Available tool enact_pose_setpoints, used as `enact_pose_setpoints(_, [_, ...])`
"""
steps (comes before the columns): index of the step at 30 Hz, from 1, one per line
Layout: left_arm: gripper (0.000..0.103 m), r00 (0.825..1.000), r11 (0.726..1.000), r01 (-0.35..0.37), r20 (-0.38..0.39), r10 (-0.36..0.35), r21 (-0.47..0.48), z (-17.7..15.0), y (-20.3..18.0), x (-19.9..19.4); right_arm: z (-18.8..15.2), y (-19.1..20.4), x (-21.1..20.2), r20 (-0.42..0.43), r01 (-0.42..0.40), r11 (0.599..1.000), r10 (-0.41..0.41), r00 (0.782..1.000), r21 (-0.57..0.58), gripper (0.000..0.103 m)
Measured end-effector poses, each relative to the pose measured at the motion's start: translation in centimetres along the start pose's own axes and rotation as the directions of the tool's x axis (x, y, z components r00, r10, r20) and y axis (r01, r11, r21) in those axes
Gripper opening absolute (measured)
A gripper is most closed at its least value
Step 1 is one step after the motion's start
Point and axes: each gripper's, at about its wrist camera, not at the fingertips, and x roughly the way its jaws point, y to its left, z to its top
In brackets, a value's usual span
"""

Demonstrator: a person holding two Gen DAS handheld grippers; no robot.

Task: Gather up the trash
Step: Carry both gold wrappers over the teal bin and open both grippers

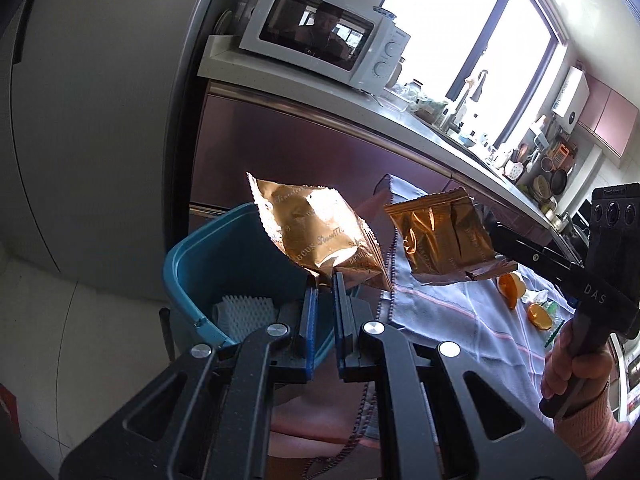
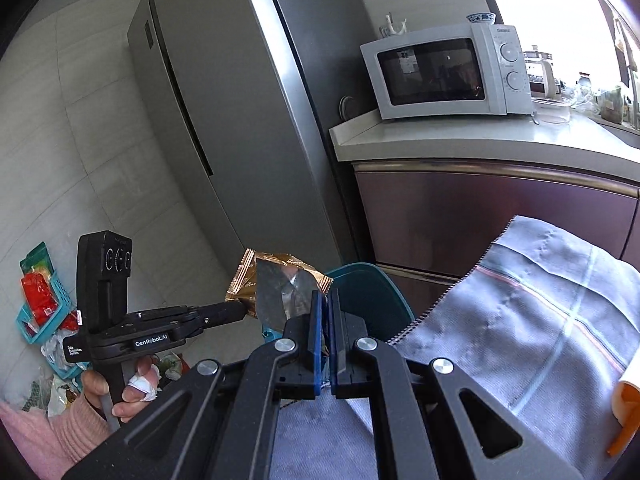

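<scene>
— Gold wrapper (image 1: pixel 320 232) in the left wrist view: where was it?
— Pinched by its corner in the left gripper (image 1: pixel 326 280), above the blue bin (image 1: pixel 192 264). A second wrapper (image 1: pixel 444 240) hung to the right, nipped by the right gripper (image 1: pixel 498 236) over the cloth (image 1: pixel 460 312).
— And the right wrist view?
— Right gripper (image 2: pixel 325 296) fingers pressed together on a wrapper (image 2: pixel 286 292); the left gripper (image 2: pixel 240 310) held the other wrapper (image 2: pixel 244 276) just left, near the bin (image 2: pixel 372 292).

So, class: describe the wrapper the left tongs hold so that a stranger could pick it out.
Find the teal bin below the purple cabinets. Directly above it, the left tongs pinch a gold wrapper. Unlike the darker orange wrapper beside it, it is paler, with printed lettering.
</scene>
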Motion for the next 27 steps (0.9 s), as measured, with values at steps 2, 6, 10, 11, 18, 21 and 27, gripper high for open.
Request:
enact_pose_setpoints(2, [0.008,1.0,1.0,-0.012,-0.009,0.012,-0.01,0.1,0.7,0.6,0.1,0.0,1.5,-0.025,-0.001,1.0,0.001,1.0,0.0,0.002])
enact_pose_setpoints(6, [0.008,0.999,0.999,-0.036,-0.033,0.035,-0.024,-0.1,1.6,2.3,0.2,-0.2,4.4,-0.069,0.009,1.0,-0.009,0.998,0.003,0.002])
enact_pose_setpoints(10, [0.008,0.997,0.998,-0.055,-0.062,0.053,-0.032,-0.3,1.9,4.2,0.1,-0.6,6.8,-0.113,0.028,1.0,-0.027,0.993,0.007,0.002])
enact_pose_setpoints(11, [0.008,0.996,0.998,-0.06,-0.069,0.057,-0.035,-0.3,2.0,4.7,0.0,-0.7,7.3,-0.124,0.033,0.999,-0.031,0.992,0.011,0.002])
enact_pose_setpoints(18, [0.008,0.99,0.995,-0.085,-0.118,0.08,-0.045,-0.7,2.4,8.0,-0.6,-1.8,10.4,-0.192,0.079,0.996,-0.069,0.979,0.044,0.002])
enact_pose_setpoints(21, [0.01,0.987,0.996,-0.079,-0.146,0.072,-0.045,-0.9,2.6,9.4,-0.9,-2.4,11.3,-0.219,0.096,0.994,-0.082,0.972,0.055,0.004])
enact_pose_setpoints(27, [0.012,0.975,0.994,-0.095,-0.204,0.083,-0.05,-1.6,2.5,12.6,-1.5,-3.1,12.2,-0.238,0.115,0.99,-0.092,0.967,0.085,0.014])
